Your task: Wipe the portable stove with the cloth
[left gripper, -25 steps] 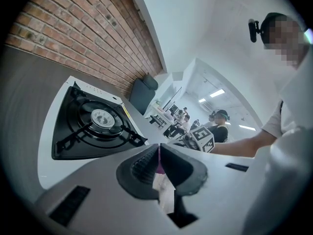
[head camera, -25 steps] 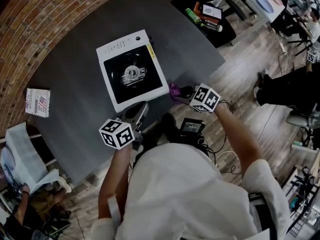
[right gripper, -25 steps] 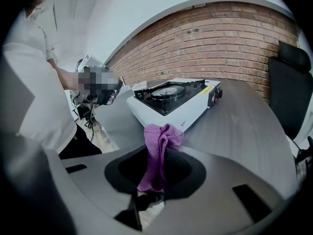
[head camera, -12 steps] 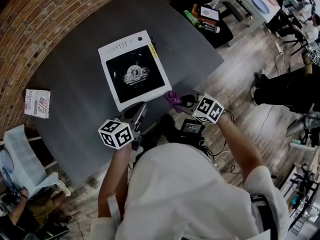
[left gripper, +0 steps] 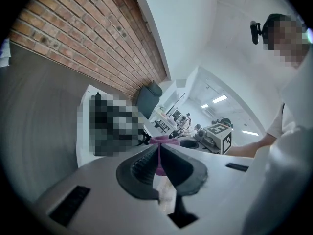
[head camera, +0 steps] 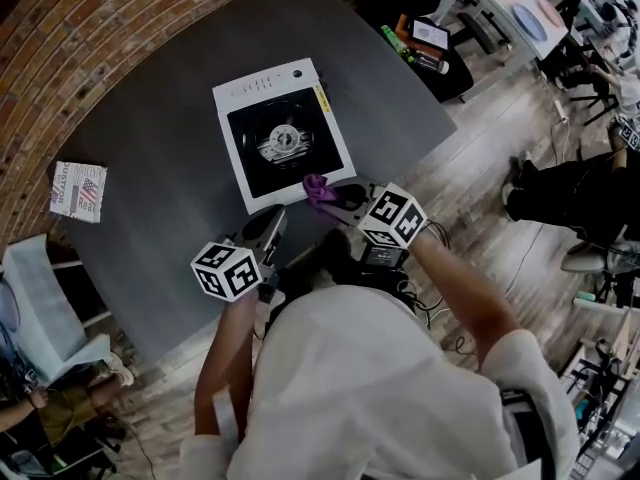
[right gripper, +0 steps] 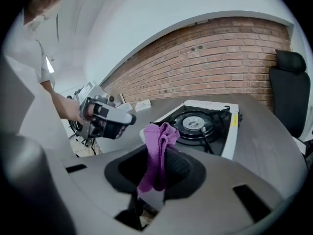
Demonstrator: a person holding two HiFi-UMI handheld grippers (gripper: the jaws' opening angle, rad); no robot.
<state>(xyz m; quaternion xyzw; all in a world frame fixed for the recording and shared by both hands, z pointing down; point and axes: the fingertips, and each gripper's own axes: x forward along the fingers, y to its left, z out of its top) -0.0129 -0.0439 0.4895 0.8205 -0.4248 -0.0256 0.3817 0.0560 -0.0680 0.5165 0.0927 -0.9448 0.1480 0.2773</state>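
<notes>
The portable stove (head camera: 285, 143) is white with a black top and a round burner, and it sits on the dark table (head camera: 150, 168). My right gripper (head camera: 337, 201) is shut on a purple cloth (head camera: 318, 189) at the stove's near right corner. Whether the cloth touches the stove I cannot tell. In the right gripper view the cloth (right gripper: 161, 136) hangs bunched between the jaws of the right gripper (right gripper: 159, 155), with the stove (right gripper: 203, 124) just beyond. My left gripper (head camera: 268, 228) hovers near the table's front edge, below the stove. The jaws of the left gripper (left gripper: 157, 154) are shut on nothing.
A printed booklet (head camera: 78, 191) lies at the table's left. A black chair (right gripper: 289, 92) stands past the table's far side. Bottles (head camera: 410, 43) sit on a dark surface beyond the table. A seated person (head camera: 570, 183) is on the wooden floor at the right.
My right gripper has carried the purple cloth leftward, from the table's edge up to the stove's near corner. The left gripper has stayed about where it was.
</notes>
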